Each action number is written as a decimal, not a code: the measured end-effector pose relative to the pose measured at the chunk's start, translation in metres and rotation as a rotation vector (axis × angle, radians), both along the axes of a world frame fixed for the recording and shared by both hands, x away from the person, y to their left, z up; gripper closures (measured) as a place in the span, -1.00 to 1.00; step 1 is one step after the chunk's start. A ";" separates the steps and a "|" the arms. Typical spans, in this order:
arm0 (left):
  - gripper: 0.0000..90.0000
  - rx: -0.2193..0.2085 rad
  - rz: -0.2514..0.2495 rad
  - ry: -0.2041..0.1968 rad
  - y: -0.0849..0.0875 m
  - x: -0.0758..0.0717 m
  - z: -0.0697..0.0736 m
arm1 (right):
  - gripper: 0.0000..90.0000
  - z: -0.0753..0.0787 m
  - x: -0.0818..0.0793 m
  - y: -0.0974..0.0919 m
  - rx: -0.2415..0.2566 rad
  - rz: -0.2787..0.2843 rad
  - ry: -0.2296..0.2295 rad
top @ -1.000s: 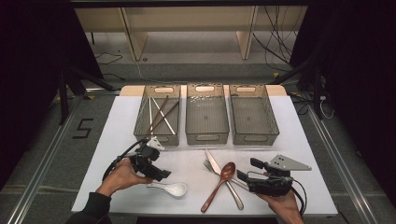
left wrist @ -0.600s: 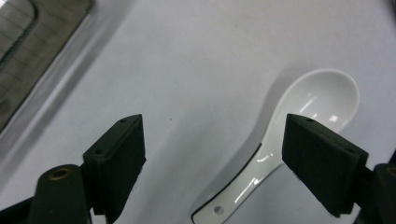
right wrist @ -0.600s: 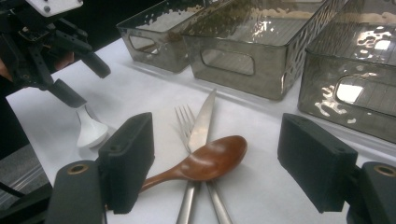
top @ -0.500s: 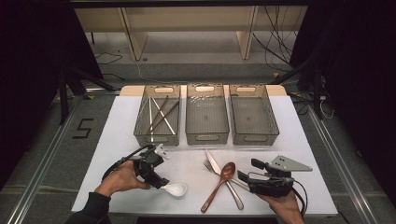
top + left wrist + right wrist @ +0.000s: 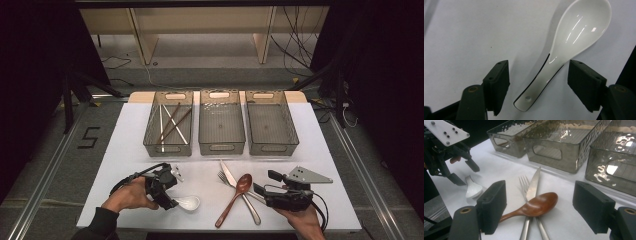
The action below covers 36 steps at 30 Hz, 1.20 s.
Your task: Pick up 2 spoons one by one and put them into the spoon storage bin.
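Both tongs gape: left tongs (image 5: 537, 82) closing astride white spoon (image 5: 571, 42), right tongs (image 5: 539, 207) empty.

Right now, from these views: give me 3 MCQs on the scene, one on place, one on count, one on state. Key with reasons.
1. Where do the chopsticks lie?
A. in the left bin
B. in the middle bin
C. on the table by the fork

2. How many clear bins stand in the row?
A. two
B. three
C. four

3. How does the left gripper stand to the white spoon?
A. jaws clamped on the bowl
B. jaws either side of the handle, pads not touching
C. jaws far from the spoon

Key: 1 A, the sticks lie crossed inside the left bin. 2 B, left, middle bin and right bin. 3 B, the left gripper view shows gaps between both pads and the handle, though the jaws have just been closing.
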<state>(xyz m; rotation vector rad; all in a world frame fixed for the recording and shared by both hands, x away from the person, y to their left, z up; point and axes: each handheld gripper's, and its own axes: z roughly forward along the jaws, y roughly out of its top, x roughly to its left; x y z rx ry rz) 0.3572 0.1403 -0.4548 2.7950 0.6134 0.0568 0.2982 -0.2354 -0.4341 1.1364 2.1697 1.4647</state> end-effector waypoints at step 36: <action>0.72 0.052 -0.114 0.011 -0.007 -0.006 -0.007 | -0.38 -0.001 0.000 0.001 -0.008 0.003 0.005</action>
